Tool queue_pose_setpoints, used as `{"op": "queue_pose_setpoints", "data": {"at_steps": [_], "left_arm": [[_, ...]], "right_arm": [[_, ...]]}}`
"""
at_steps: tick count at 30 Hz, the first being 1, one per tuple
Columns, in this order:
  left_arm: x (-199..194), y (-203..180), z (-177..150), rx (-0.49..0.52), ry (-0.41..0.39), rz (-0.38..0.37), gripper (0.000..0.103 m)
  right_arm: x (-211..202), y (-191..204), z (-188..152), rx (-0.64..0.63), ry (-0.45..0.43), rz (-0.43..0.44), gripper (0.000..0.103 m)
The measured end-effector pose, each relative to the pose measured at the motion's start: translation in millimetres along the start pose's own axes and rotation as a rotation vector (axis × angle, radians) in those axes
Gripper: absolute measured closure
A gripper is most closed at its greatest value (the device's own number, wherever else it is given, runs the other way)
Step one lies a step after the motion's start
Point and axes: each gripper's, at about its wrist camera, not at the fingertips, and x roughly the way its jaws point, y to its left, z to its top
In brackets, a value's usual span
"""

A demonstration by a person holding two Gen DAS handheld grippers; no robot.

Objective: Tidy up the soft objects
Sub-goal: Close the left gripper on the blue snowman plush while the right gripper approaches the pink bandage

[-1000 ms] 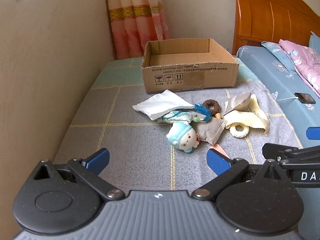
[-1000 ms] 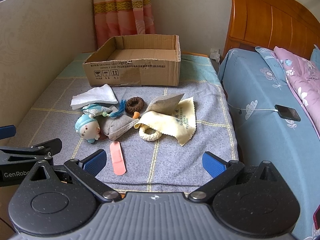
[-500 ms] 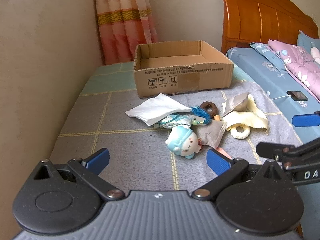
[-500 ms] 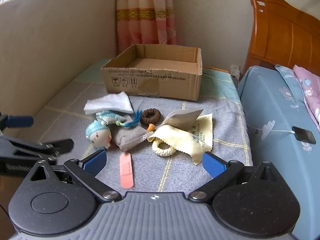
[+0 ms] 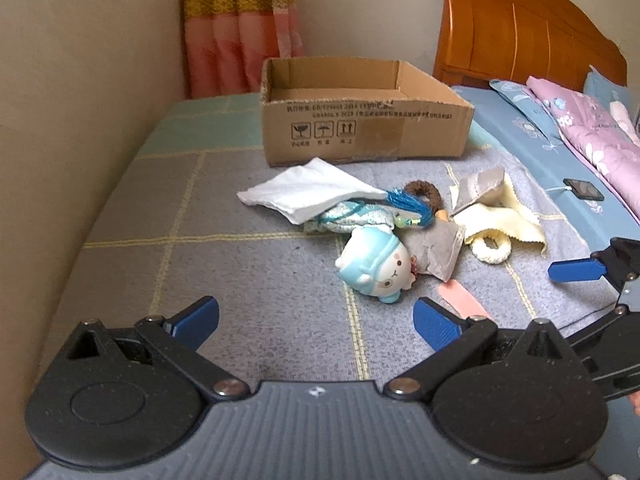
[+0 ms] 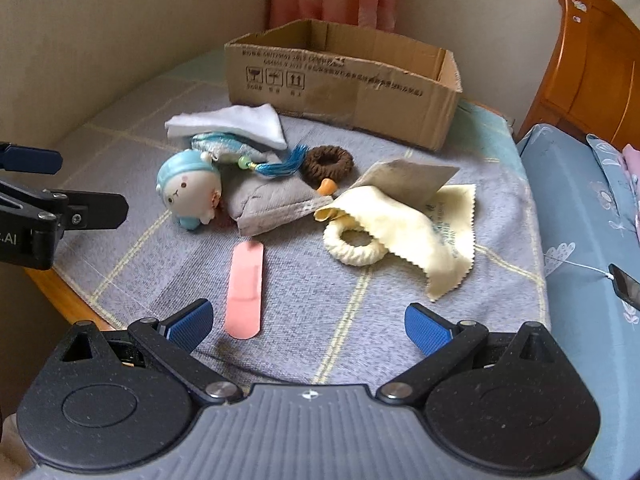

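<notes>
Cardboard box [image 6: 344,84], open-topped, no contents visible; soft items lie before it. Left gripper [image 5: 316,320] and right gripper [image 6: 308,322] spread wide, holding nothing.

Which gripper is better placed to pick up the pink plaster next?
Right, probably. The plaster lies just ahead of the right gripper, by its left finger. The left gripper faces the doll instead.
</notes>
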Motion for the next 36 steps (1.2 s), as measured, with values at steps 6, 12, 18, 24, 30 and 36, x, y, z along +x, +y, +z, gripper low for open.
{"op": "queue_pose_setpoints", "data": {"at_steps": [6,12,18,24,30,36], "left_arm": [[25.1,-5.7,2.9,0.038,0.035,-0.05,0.0],[49.2,-16.0,0.4,0.106,0.081,-0.069,0.0],[51.1,-10.3,-8.1,0.149,0.011,-0.12,0.0],[50.3,-10.5,-4.0,0.156,0.015,-0.124,0.001],[46.7,-18.9,9.7,0.178,-0.039,-0.203,0.016],[53.0,-16.8,15.7,0.166,-0.043,-0.227,0.034]], "right_arm": [[10.5,0.4,-1.3,-0.004,0.024,0.017,0.0],[12.1,-5.4,-2.3,0.006,0.019,0.039,0.0],[12.3,-7.4,-3.7,-0.002,0.007,0.05,0.0],[12.9,-8.5,-4.1,-0.014,-0.006,0.064,0.0],[13.1,-8.4,-5.2,-0.019,-0.021,0.071,0.0],[13.3,-8.4,-4.5,-0.024,-0.022,0.075,0.0]]}}
